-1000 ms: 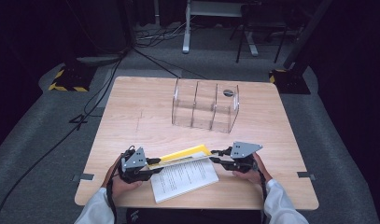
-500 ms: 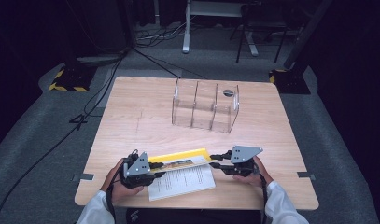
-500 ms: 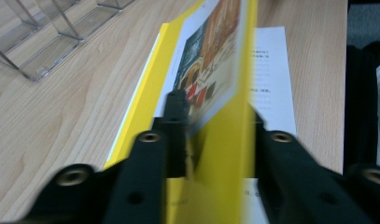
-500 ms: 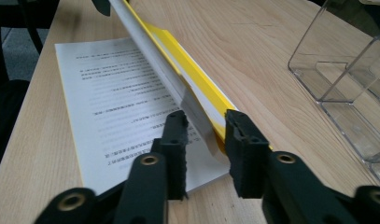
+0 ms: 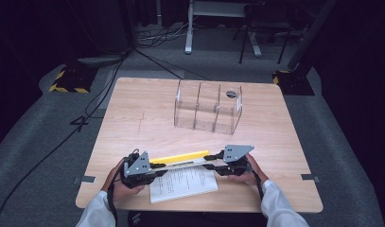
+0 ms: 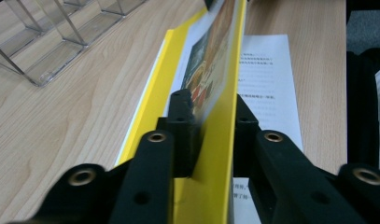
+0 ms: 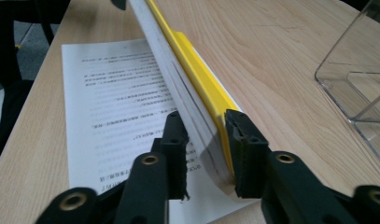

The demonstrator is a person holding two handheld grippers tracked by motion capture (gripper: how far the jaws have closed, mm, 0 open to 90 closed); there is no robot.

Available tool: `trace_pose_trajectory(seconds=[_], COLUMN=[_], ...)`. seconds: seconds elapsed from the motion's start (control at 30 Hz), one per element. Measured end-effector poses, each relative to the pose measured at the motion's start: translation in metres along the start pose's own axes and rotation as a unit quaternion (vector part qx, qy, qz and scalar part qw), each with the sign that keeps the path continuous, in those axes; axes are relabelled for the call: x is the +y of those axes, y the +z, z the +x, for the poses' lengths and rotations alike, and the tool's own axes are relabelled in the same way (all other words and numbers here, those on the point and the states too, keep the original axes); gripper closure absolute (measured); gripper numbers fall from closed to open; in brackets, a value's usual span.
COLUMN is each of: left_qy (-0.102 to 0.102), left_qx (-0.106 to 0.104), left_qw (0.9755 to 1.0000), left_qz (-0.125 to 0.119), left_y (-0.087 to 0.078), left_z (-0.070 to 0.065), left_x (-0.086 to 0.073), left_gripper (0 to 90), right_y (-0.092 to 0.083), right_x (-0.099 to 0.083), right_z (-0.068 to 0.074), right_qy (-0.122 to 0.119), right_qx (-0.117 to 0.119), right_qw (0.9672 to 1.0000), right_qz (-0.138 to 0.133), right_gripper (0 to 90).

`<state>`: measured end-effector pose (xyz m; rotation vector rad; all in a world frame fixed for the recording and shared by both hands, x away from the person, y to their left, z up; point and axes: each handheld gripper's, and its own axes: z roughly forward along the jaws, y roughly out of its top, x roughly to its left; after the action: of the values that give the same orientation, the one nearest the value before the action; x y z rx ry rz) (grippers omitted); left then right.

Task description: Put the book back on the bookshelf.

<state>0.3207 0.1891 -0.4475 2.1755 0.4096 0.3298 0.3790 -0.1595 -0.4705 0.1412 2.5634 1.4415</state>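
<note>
A yellow-covered booklet [image 5: 180,157] with printed pages stands on its long edge over the near part of the table, held at both ends. My left gripper [image 5: 154,166] is shut on its left end; the jaws [image 6: 211,116] have just eased open slightly, still pressing the yellow cover [image 6: 220,93]. My right gripper [image 5: 209,163] is shut on the other end; its jaws [image 7: 204,135] have just been closing on the page stack and yellow cover [image 7: 187,79]. Below the booklet a white printed sheet [image 5: 185,184] lies flat.
A clear acrylic divided organizer [image 5: 206,106] stands at the back middle of the wooden table [image 5: 133,113], with a small dark round thing near its right end. The organizer's corner shows in both gripper views [image 6: 47,42] [image 7: 360,79]. Cables and stands lie on the floor beyond.
The booklet lay slanted and broad a second ago; now it stands as a thin strip, tipped up on edge and parallel to the table's front. Both hands barely shifted.
</note>
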Motion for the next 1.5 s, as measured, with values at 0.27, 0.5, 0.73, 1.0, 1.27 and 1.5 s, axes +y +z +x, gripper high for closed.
trace_pose_trajectory(seconds=[0.27,0.5,0.73,1.0,1.27,1.5], left_qy=[-0.023,-0.006,-0.018,-0.009,0.021,0.039], left_qx=[0.024,0.05,0.067,0.137,0.147,0.176], left_qw=[0.9991,0.9959,0.9925,0.9767,0.9713,0.9686], left_qz=[0.028,0.075,0.101,0.165,0.186,0.171], left_y=[-0.007,0.005,0.025,0.046,0.046,0.04], left_z=[0.0,-0.022,-0.031,-0.04,-0.051,-0.052], left_x=[0.014,0.042,0.052,0.052,0.047,0.047], left_gripper=[43.1,33.5,31.7,47.5,73.1,80.7], right_y=[0.001,0.002,0.003,0.004,0.006,-0.011], right_x=[0.007,0.014,0.018,0.022,0.027,0.02], right_z=[0.009,0.013,0.016,0.022,0.027,0.011], right_qy=[-0.019,-0.025,-0.028,-0.039,-0.037,0.031], right_qx=[0.01,0.001,-0.004,-0.004,-0.014,-0.049], right_qw=[0.9998,0.9995,0.9993,0.9988,0.9986,0.9981], right_qz=[0.003,0.017,0.025,0.031,0.035,0.022], right_gripper=[78.5,78.1,77.1,77.2,74.1,41.7])
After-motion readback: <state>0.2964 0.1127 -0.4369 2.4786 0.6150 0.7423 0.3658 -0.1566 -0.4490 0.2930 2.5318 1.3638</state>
